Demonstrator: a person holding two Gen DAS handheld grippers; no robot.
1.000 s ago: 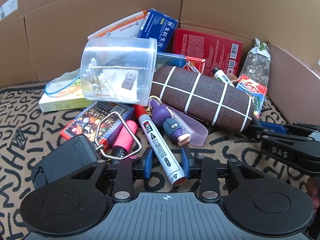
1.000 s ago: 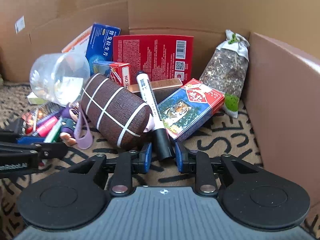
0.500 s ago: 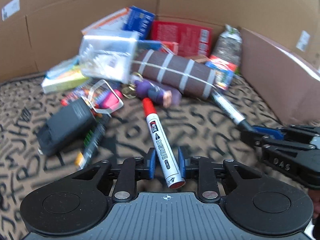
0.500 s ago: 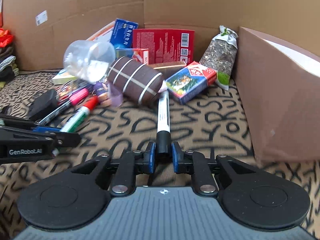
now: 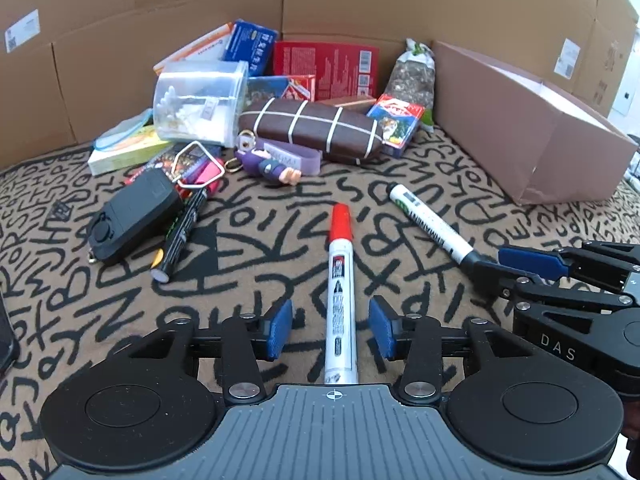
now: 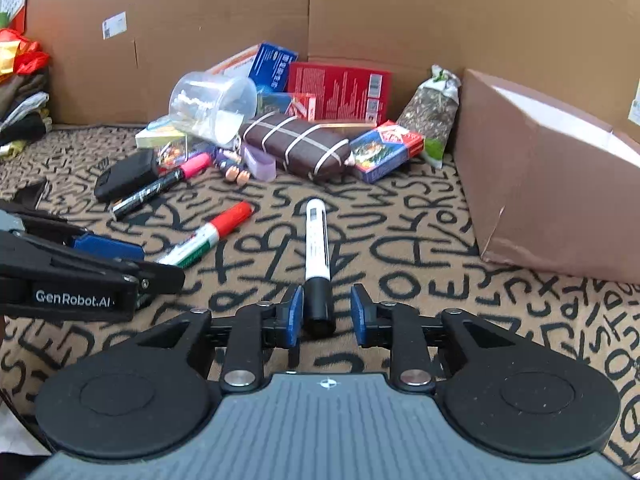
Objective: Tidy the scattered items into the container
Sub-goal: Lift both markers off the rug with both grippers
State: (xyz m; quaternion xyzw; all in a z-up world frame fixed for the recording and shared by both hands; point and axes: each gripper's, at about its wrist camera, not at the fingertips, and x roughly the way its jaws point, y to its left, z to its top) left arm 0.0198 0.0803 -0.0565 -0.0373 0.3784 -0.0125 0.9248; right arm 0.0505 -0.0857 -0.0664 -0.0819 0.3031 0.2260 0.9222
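- Left tongs (image 5: 330,330): jaws spread wide, blue pads clear of the red-capped marker (image 5: 340,296) on both sides, gripping nothing. The marker lies flat on the patterned mat (image 5: 248,264) between the pads, red cap pointing far.
- Right tongs (image 6: 325,315): jaws parted, gap on each side of the black-capped marker (image 6: 317,254), not clamped. The marker lies on the mat, black cap near between the pads, white barrel pointing far.
- In the left wrist view the right tongs (image 5: 492,270) come in from the right, tips at the black cap of the same white marker (image 5: 430,226).
- In the right wrist view the left tongs (image 6: 160,270) come in from the left, with the red-capped marker (image 6: 208,236) at their tip, angled far-right.
- Brown cardboard box (image 6: 548,184) sits on the mat at right, well apart from both markers; inside not visible.
- Far pile: brown case with white stripes (image 5: 312,130), clear plastic tub (image 5: 200,102) tipped on its side holding cotton swabs, purple figure keychain (image 5: 272,162), playing-card box (image 5: 394,124), red box (image 5: 326,66) leaning at the back, blue box (image 5: 250,46), bag of dried herbs (image 5: 412,74).
- Left of the pile: black pouch (image 5: 132,216), black pen (image 5: 180,240) beside it, pink highlighter (image 6: 192,166).
- Cardboard walls (image 6: 200,20) behind everything.
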